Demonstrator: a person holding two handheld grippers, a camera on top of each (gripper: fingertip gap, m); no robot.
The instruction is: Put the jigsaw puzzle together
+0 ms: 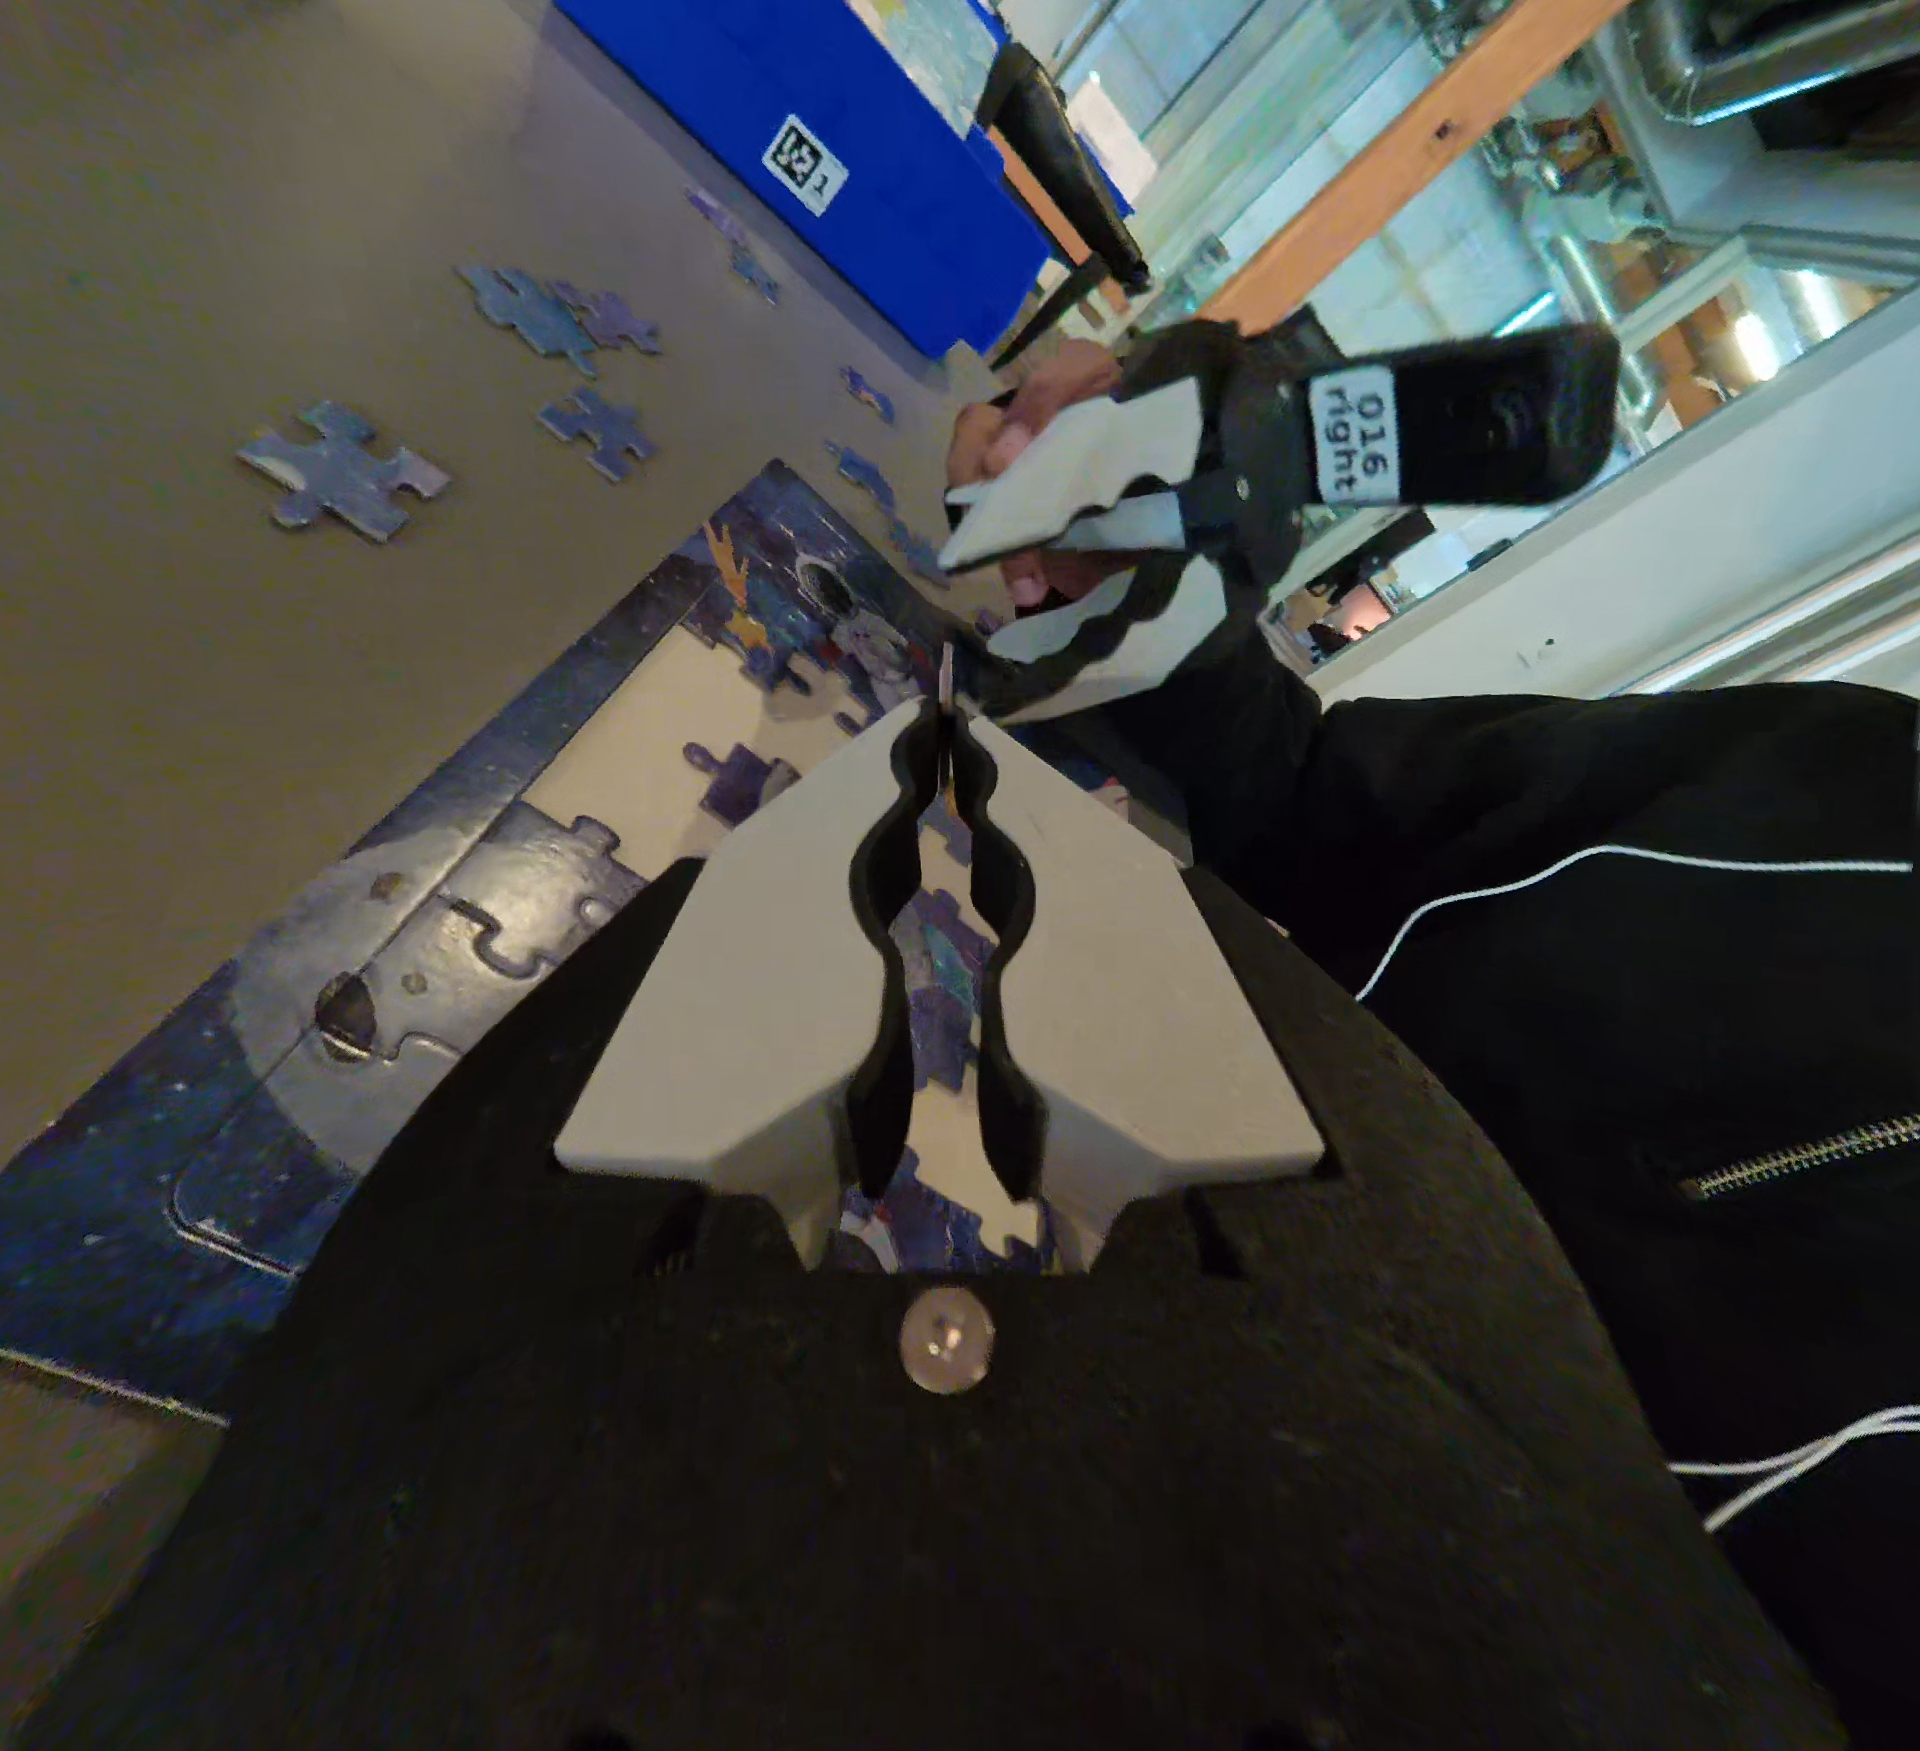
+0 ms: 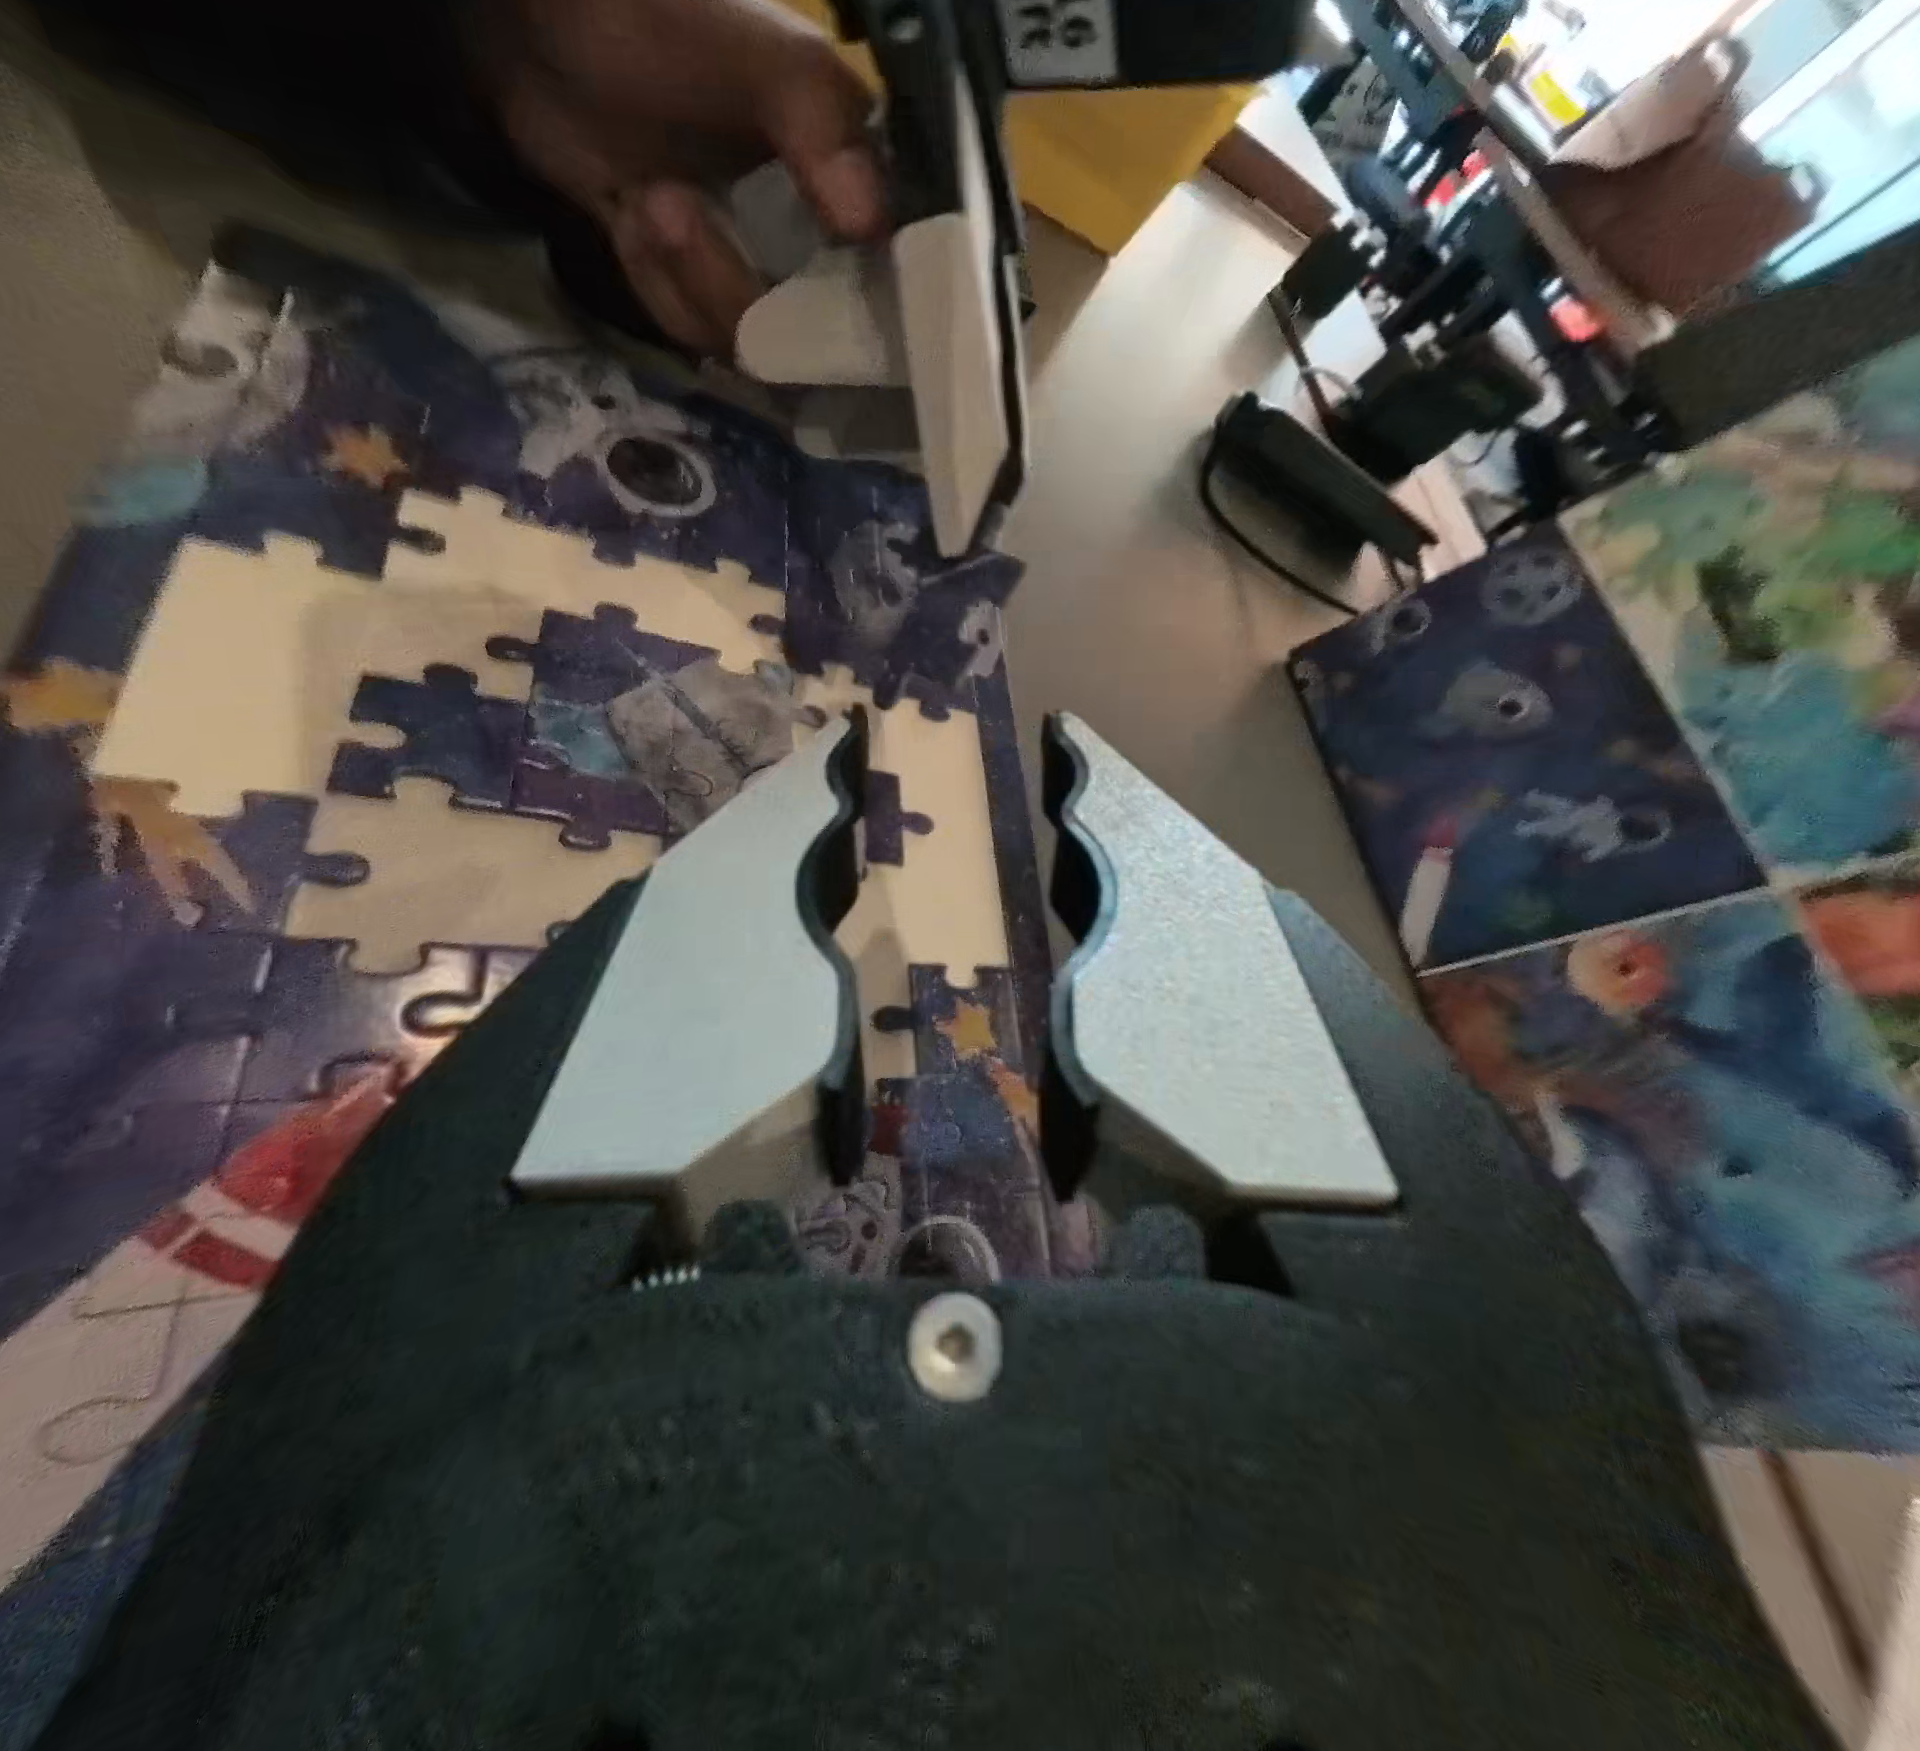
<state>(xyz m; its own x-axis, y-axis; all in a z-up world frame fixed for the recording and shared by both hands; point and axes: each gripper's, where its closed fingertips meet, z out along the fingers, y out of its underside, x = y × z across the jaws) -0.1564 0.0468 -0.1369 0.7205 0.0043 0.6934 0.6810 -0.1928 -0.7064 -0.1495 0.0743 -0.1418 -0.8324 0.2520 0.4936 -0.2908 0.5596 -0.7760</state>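
A space-themed jigsaw puzzle (image 1: 436,912) lies in its dark blue frame with bare cream gaps in the middle; it also shows in the right wrist view (image 2: 644,662). My left gripper (image 1: 941,714) is shut on a thin dark blue puzzle piece (image 1: 944,675), seen edge-on. In the right wrist view the left gripper (image 2: 982,532) holds this piece (image 2: 961,605) tilted at the puzzle's far right edge. My right gripper (image 2: 951,740) is open and empty above the puzzle's right border. In the left wrist view it (image 1: 977,595) hovers just beyond the held piece.
Several loose blue pieces (image 1: 338,470) lie on the grey table left of the puzzle. A blue box (image 1: 790,122) stands behind them. Other picture boards (image 2: 1527,766) lie right of the puzzle. A person's dark sleeve (image 1: 1558,922) fills the right side. Less than 4 cm separates the two grippers' tips.
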